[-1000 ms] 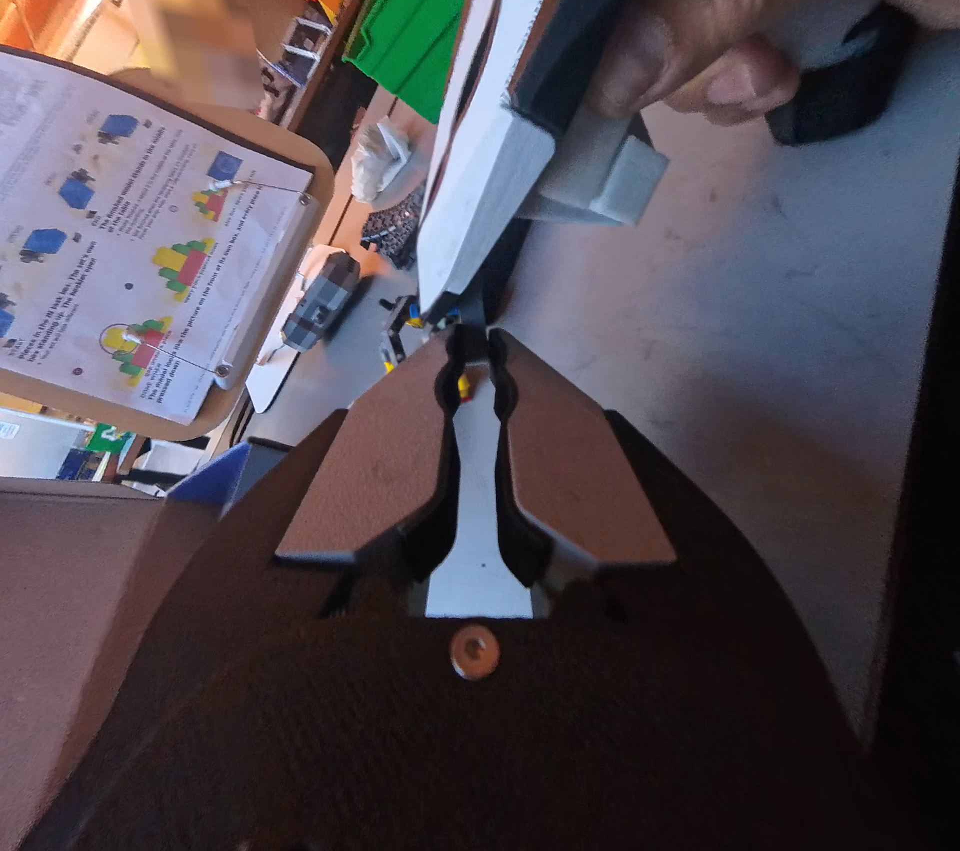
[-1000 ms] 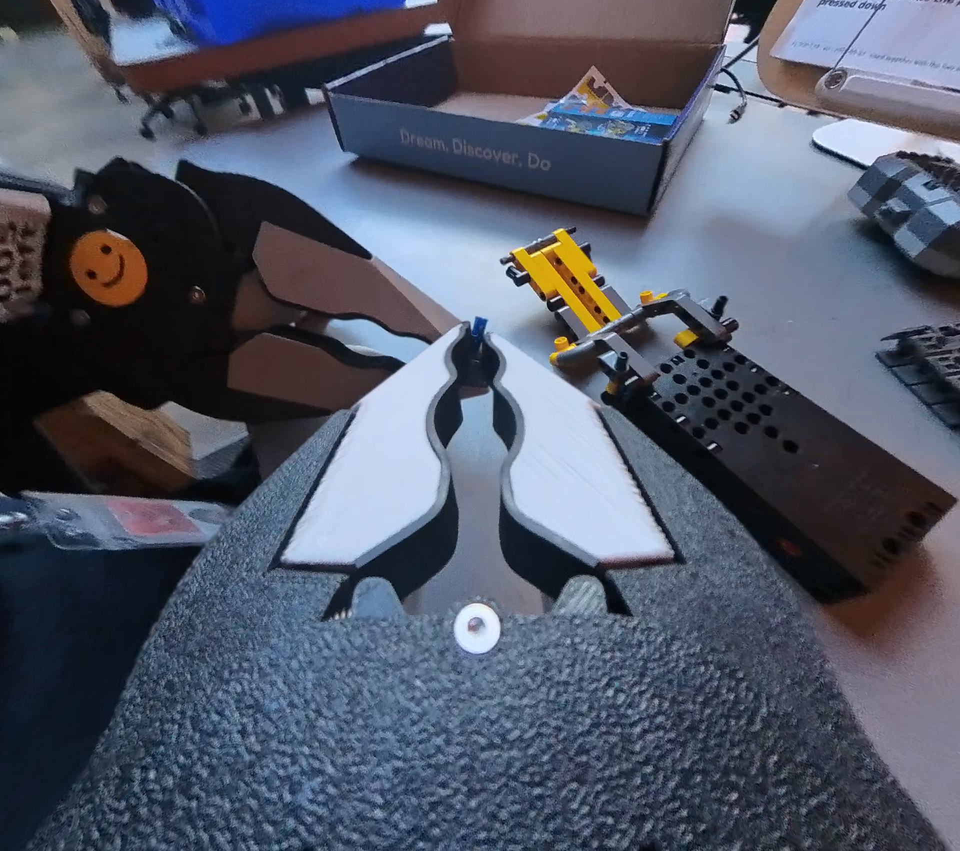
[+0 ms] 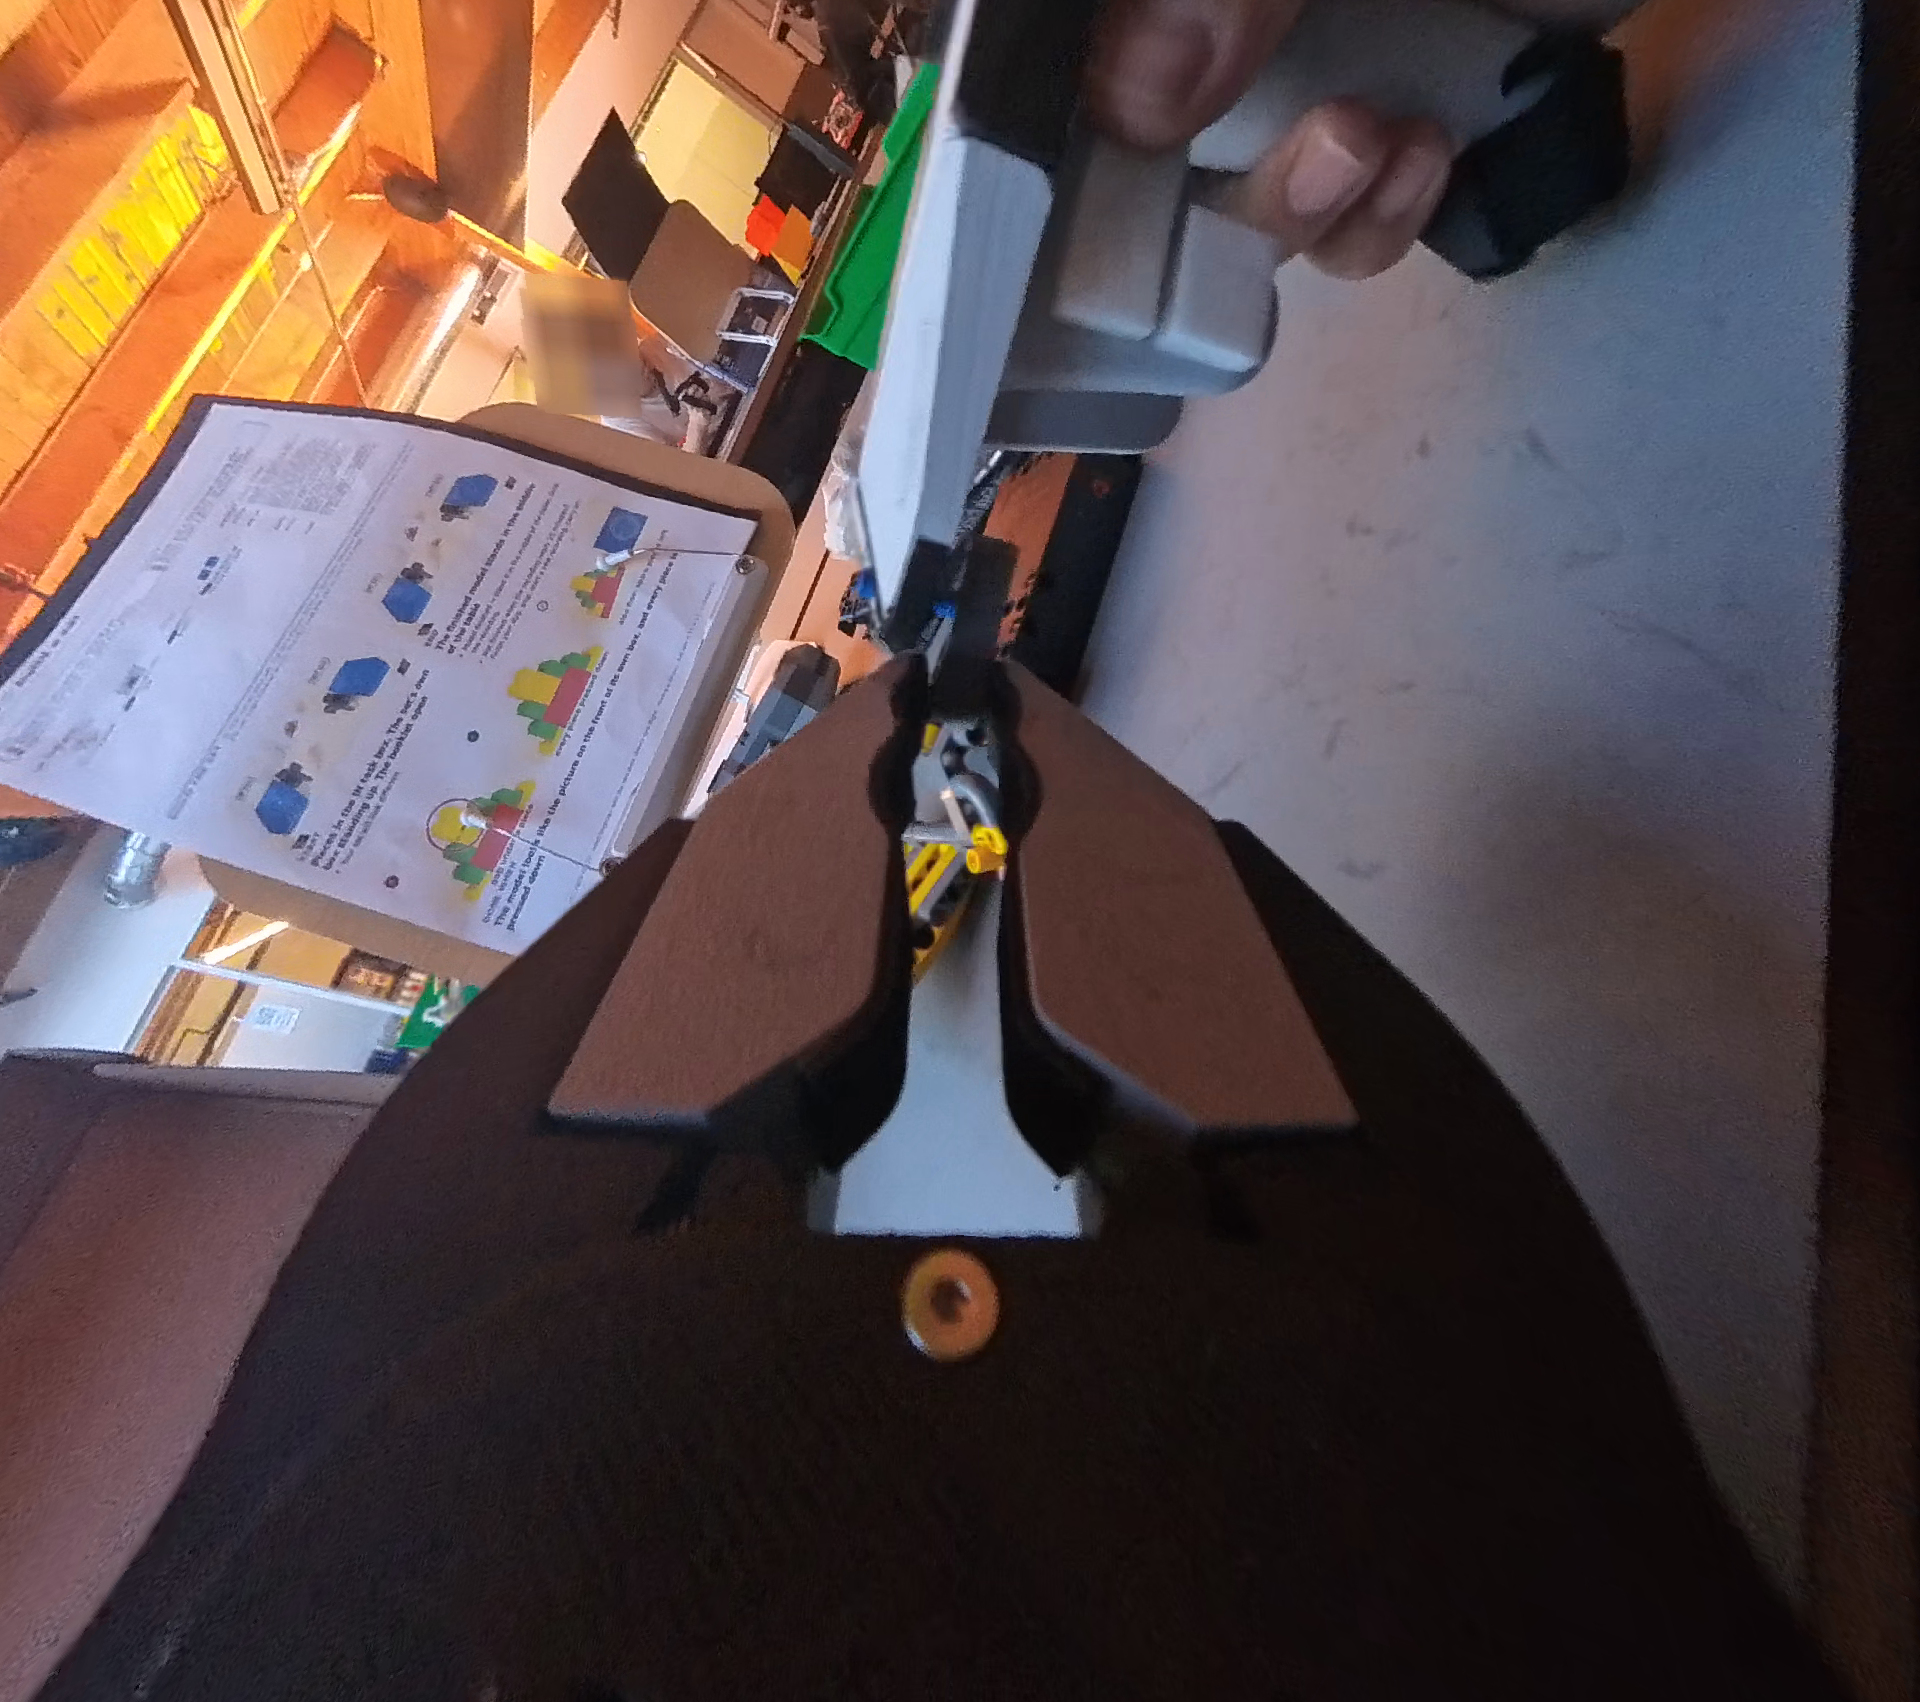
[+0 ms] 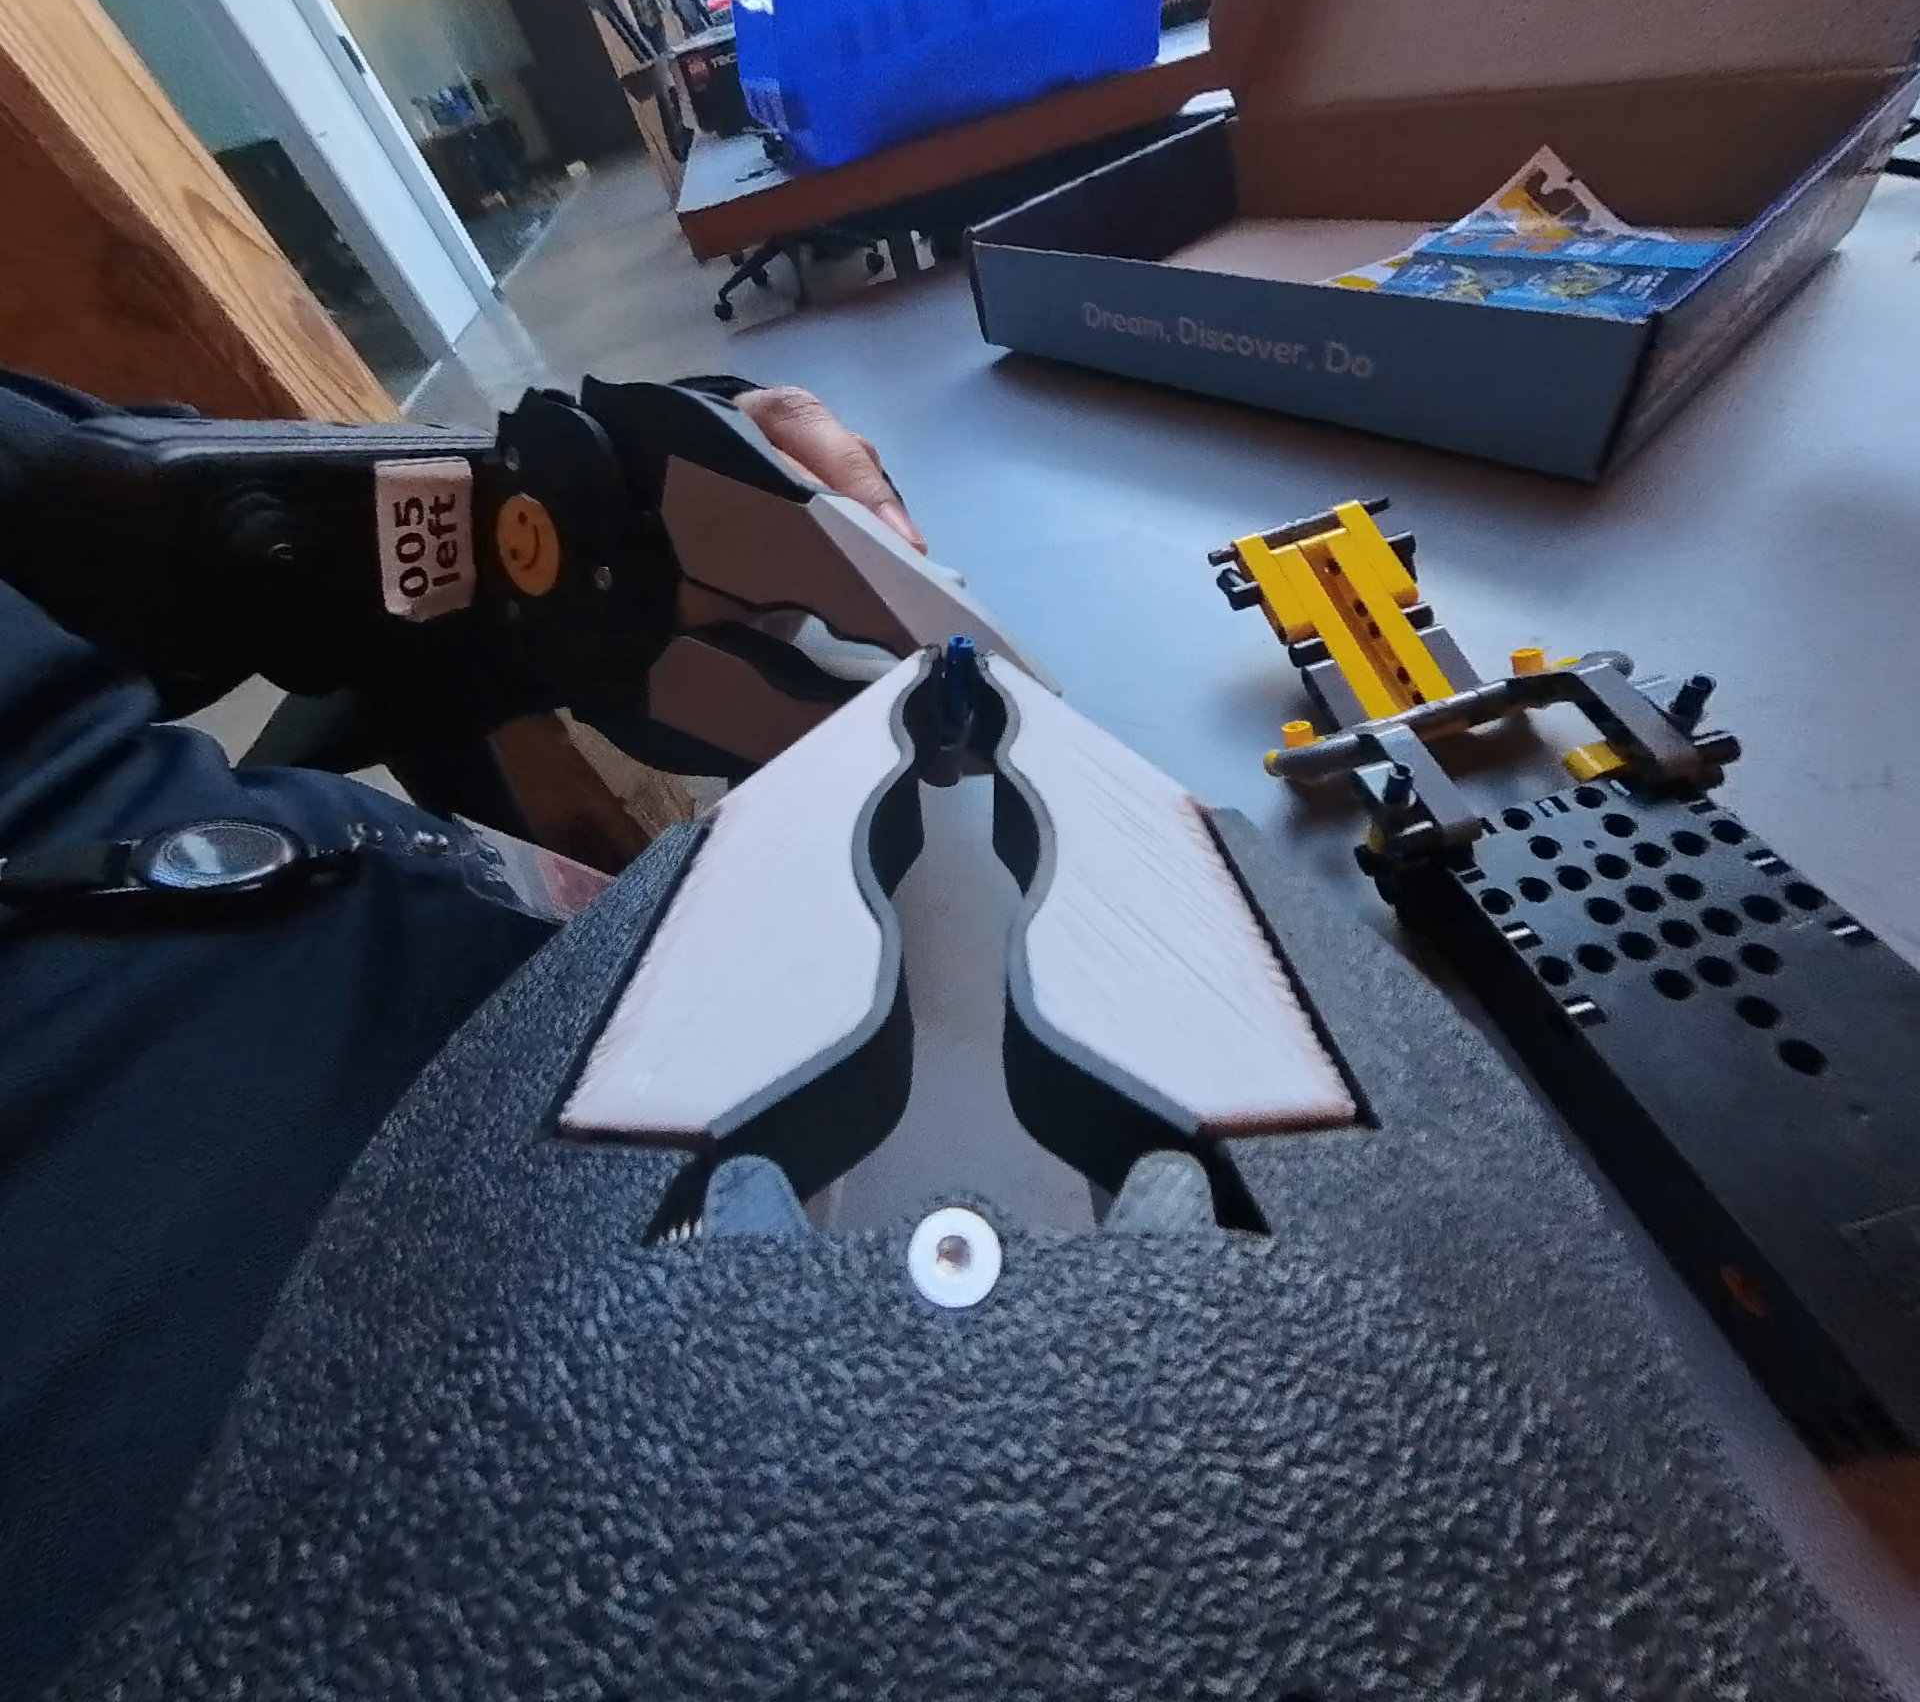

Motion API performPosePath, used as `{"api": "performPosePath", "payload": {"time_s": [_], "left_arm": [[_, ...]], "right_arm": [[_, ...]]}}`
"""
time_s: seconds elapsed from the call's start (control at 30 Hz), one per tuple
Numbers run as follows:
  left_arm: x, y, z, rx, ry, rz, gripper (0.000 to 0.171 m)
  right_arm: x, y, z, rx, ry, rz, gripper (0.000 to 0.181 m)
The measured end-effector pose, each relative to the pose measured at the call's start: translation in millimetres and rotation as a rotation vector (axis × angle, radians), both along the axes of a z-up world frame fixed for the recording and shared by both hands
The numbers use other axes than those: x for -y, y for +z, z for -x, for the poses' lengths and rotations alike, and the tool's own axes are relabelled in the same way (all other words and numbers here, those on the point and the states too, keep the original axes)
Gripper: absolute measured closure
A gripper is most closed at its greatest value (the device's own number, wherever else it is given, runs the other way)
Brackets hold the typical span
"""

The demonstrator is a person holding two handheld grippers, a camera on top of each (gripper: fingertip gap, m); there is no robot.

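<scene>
Your right gripper [image 4: 954, 676] is clamped on a small blue-tipped pin [image 4: 952, 702]. Your left gripper [image 3: 951, 676] is pinched together, tips near the right one. Bare table [image 4: 1091, 499] lies between them and the brick model [image 4: 1455, 717].

In the left wrist view, a printed instruction sheet [image 3: 343, 665] clipped to a board at about 9 o'clock carries lines of black text beside coloured brick diagrams; most of it is too blurred to read. In the right wrist view, a pink tag [image 4: 421, 535] with black characters sits on the body of the left tongs [image 4: 883, 629] at 9 o'clock, an orange smiley sticker [image 4: 527, 546] touching it. At 1 o'clock, the open cardboard box [image 4: 1226, 353] on the surface bears one pale printed line on its front wall, and a printed booklet [image 4: 1538, 265] lies inside.
</scene>
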State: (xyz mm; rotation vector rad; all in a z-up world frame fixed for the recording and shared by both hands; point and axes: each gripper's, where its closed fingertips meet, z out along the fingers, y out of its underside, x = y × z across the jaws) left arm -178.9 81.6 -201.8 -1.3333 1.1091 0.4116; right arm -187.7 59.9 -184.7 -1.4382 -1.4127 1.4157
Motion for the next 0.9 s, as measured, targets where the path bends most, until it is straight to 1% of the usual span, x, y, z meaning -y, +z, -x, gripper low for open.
{"api": "performPosePath", "payload": {"time_s": [0.1, 0.17, 0.23, 0.37, 0.47, 0.53, 0.6, 0.67, 0.7, 0.8, 0.87, 0.9], "left_arm": [[-2.3, 4.7, 7.1, 0.050, 0.021, 0.012, 0.161], [-1.8, 1.3, 6.3, 0.061, 0.009, 0.052, 0.163], [-1.7, 2.1, 6.1, 0.059, 0.012, 0.047, 0.163], [-0.7, 2.0, 5.9, 0.039, 0.025, 0.031, 0.163], [-0.8, 2.0, 4.9, 0.025, 0.024, 0.010, 0.164], [-0.2, -2.3, 0.4, 0.006, 0.007, 0.016, 0.159], [-0.7, -2.0, 0.5, -0.003, 0.016, 0.004, 0.157], [-1.0, -0.7, 1.9, 0.007, 0.020, 0.004, 0.163], [-0.9, -0.5, 1.8, 0.012, 0.016, 0.008, 0.163], [-1.3, -0.3, 0.4, 0.024, 0.015, 0.017, 0.158], [-2.1, 0.4, -0.9, 0.029, 0.022, 0.015, 0.153], [-2.7, 1.4, -0.9, 0.034, 0.028, 0.012, 0.152]], "right_arm": [[-2.6, 1.6, -0.8, -0.020, -0.003, 0.036, 0.179], [-2.4, 1.0, -1.0, -0.034, 0.004, 0.067, 0.180], [-1.4, 0.5, -0.2, -0.032, 0.010, 0.080, 0.179], [0.3, -2.9, 3.0, -0.009, -0.004, 0.043, 0.178], [-0.1, -1.1, 2.8, -0.021, -0.008, 0.066, 0.179], [3.7, -1.2, 3.4, -0.018, 0.014, 0.110, 0.181], [3.4, -0.8, 3.8, -0.023, 0.005, 0.110, 0.180], [4.2, -1.6, 4.0, -0.017, 0.001, 0.101, 0.180], [4.4, -1.7, 4.4, -0.016, -0.003, 0.103, 0.180], [3.0, 0.3, 4.9, -0.030, -0.006, 0.161, 0.180], [1.1, 3.2, 4.6, -0.051, -0.004, 0.230, 0.181], [0.3, 4.4, 4.7, -0.061, -0.001, 0.274, 0.180]]}}
